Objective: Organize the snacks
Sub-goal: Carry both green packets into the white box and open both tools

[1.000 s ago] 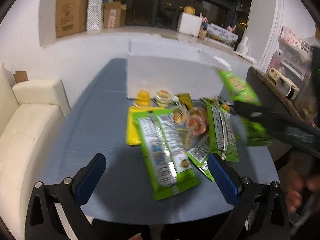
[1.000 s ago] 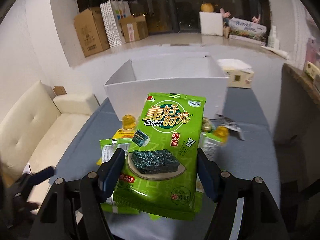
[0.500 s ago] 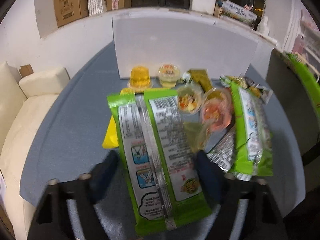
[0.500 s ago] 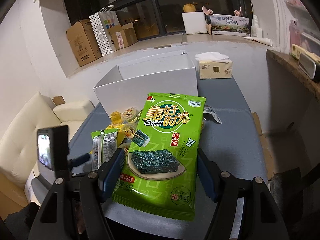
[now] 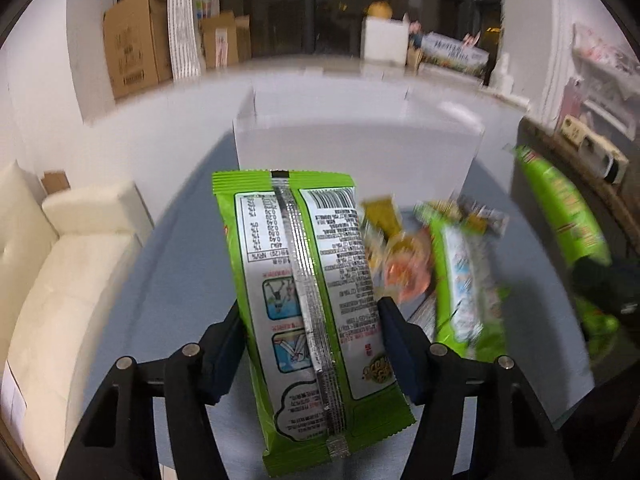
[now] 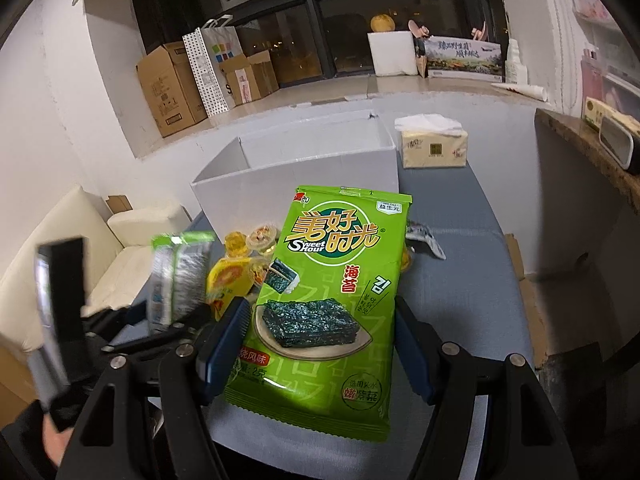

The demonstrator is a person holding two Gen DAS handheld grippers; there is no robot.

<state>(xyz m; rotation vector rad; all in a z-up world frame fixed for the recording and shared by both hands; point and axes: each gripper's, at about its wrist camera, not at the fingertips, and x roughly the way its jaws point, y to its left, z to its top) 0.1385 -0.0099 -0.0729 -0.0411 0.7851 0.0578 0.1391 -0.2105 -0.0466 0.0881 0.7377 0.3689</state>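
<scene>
My left gripper (image 5: 310, 330) is shut on a green seaweed packet (image 5: 304, 280), back side up, lifted above the grey table (image 5: 176, 264). My right gripper (image 6: 320, 338) is shut on another green seaweed packet (image 6: 332, 304), front side up, held in the air. An open white box (image 6: 296, 176) stands at the table's far side; it also shows in the left wrist view (image 5: 356, 152). The left gripper with its packet (image 6: 176, 276) shows at the left of the right wrist view. The right packet (image 5: 564, 212) shows at the right of the left wrist view.
More green packets (image 5: 464, 276), jelly cups (image 6: 262, 240) and a yellow packet (image 6: 226, 280) lie on the table before the box. A tissue box (image 6: 434, 146) stands right of the white box. A cream sofa (image 5: 60, 272) is to the left, a dark counter (image 6: 592, 152) to the right.
My left gripper closed on the green packet that lay on the table and lifted it. My right gripper kept its packet and rose a little.
</scene>
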